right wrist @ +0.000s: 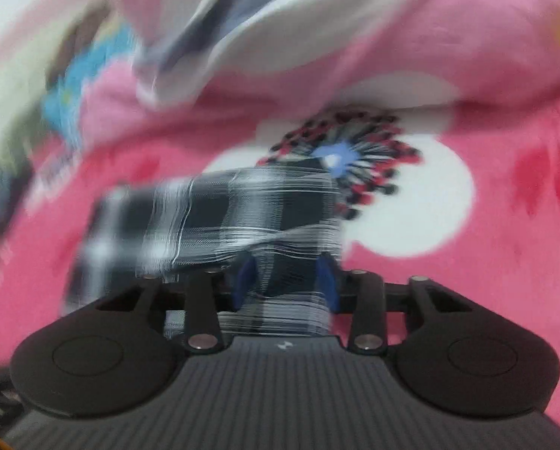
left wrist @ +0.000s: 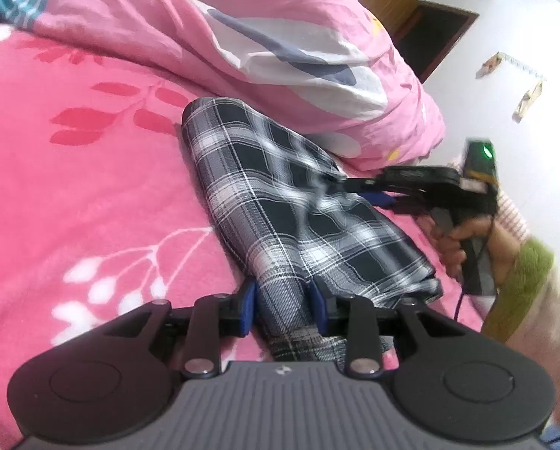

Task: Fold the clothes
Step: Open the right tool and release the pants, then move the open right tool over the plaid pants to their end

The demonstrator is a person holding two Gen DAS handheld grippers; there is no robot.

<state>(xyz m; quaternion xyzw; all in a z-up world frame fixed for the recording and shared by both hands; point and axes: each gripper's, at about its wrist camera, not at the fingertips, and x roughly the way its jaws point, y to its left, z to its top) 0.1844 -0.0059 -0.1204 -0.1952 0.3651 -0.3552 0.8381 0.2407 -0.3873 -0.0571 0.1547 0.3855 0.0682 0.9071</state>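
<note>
Both grippers are clamping the plaid cloth [left wrist: 280,202] lying on the pink bed [left wrist: 73,195], left gripper [left wrist: 282,309] biting its near end, right gripper [left wrist: 349,183] pinching its far side edge, so they should be keeping it taut.

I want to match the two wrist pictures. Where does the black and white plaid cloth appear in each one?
Left wrist view: the black and white plaid cloth runs from the centre down to the bottom middle, between the left gripper fingers.
Right wrist view: it lies blurred, centre to lower left, reaching between the right gripper fingers.
Shared landmark: the pink flowered blanket under it.
</note>
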